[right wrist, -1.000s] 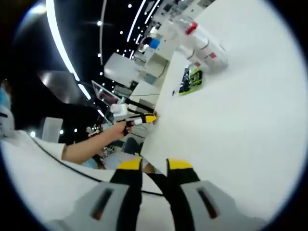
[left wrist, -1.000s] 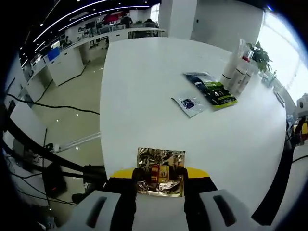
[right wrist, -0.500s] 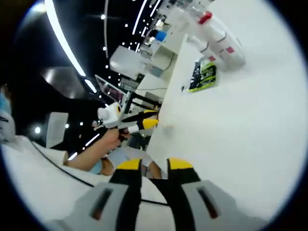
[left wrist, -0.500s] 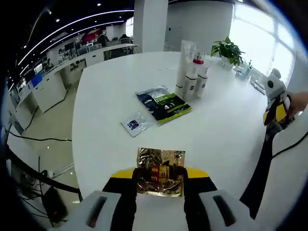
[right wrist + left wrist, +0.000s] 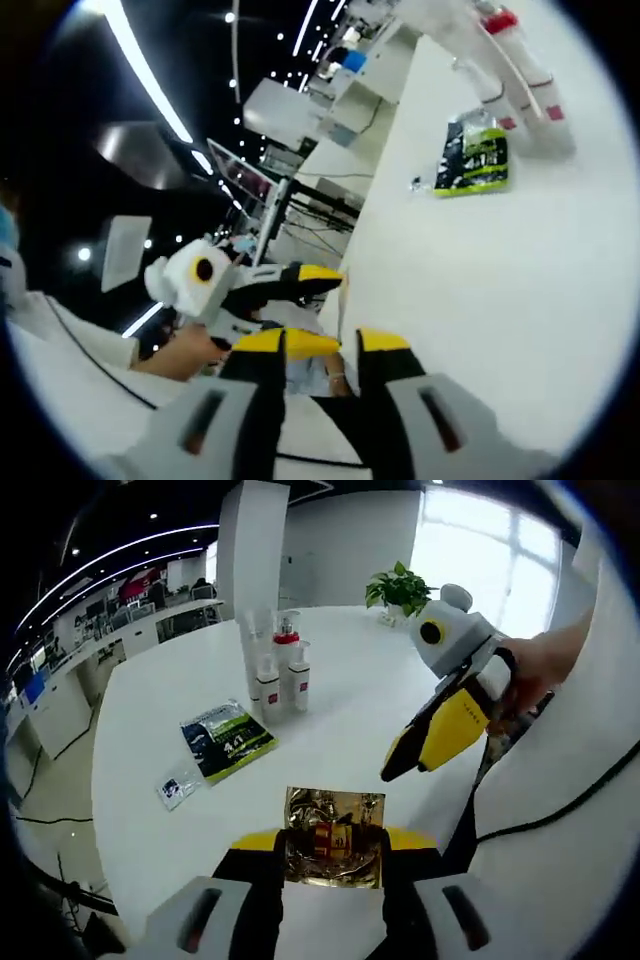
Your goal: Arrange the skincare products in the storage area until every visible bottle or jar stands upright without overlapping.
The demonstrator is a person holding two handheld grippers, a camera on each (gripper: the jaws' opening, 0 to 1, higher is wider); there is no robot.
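The left gripper [image 5: 333, 842] is clamped on a gold foil sachet [image 5: 333, 832], held between its yellow-tipped jaws over the near edge of the white table [image 5: 340, 725]. In the left gripper view a cluster of white bottles [image 5: 277, 670] stands upright toward the far side of the table, one with a red cap; whether they touch each other cannot be told. Just nearer than the bottles, a green-and-dark packet [image 5: 227, 741] lies flat, and a small clear sachet [image 5: 180, 786] lies flat beside it, closer to the left edge. The right gripper [image 5: 323, 342] carries nothing, its jaws parted by a narrow gap; in the left gripper view it hangs in the air off the table's right side, held in a hand [image 5: 538, 670]. In the right gripper view the bottles [image 5: 510, 60] and the packet [image 5: 474, 160] appear at the table's far end, well apart from both grippers. The step in hand looks like a carry: the foil sachet is being brought toward the group of products. The next move likely calls for reaching across the table and setting the sachet down near the bottles without overlapping the packet or tipping a bottle, while the free right gripper stands ready to steady things.
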